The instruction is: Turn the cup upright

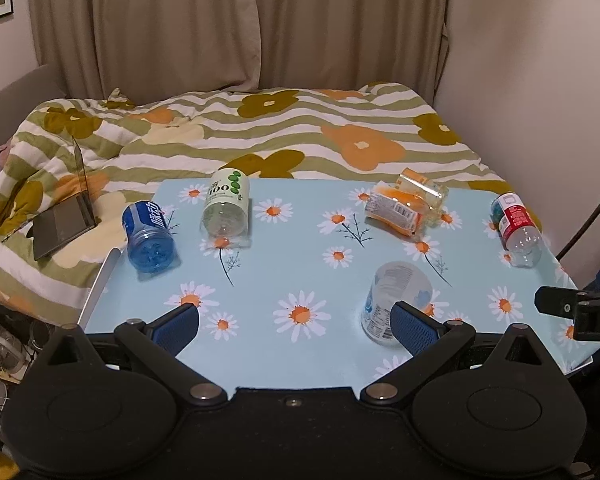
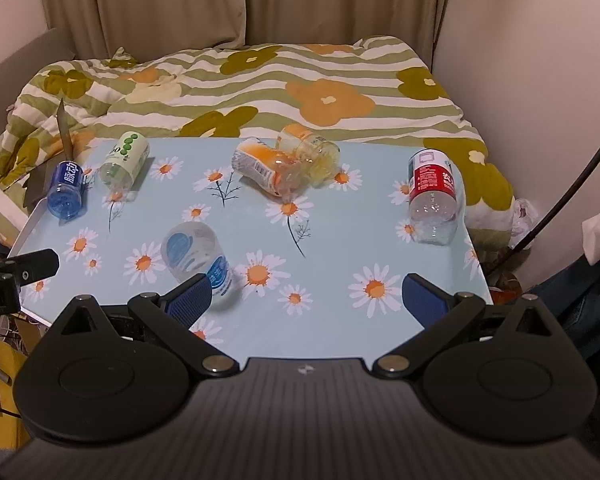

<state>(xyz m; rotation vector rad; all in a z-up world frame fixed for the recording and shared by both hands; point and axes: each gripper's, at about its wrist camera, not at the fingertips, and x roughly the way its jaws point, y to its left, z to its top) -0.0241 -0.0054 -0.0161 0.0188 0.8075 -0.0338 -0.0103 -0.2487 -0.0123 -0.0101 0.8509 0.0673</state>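
Several cut-bottle cups lie on their sides on the daisy-print table (image 1: 284,264). A blue cup (image 1: 148,236) and a green-dot cup (image 1: 226,208) lie at the left, two orange-label cups (image 1: 404,206) at the middle back, a red-label cup (image 1: 518,224) at the right. A white-and-blue-label cup (image 1: 396,300) lies near the front, touching or just behind the right finger of my left gripper (image 1: 296,322), which is open and empty. In the right wrist view this cup (image 2: 198,256) lies by the left finger of my right gripper (image 2: 306,300), which is open and empty.
A bed with a striped flower quilt (image 1: 260,132) lies behind the table. An open laptop (image 1: 66,216) rests on the quilt at the left. A wall and a dark cable (image 1: 588,216) are at the right. The other gripper's tip (image 1: 560,306) shows at the right edge.
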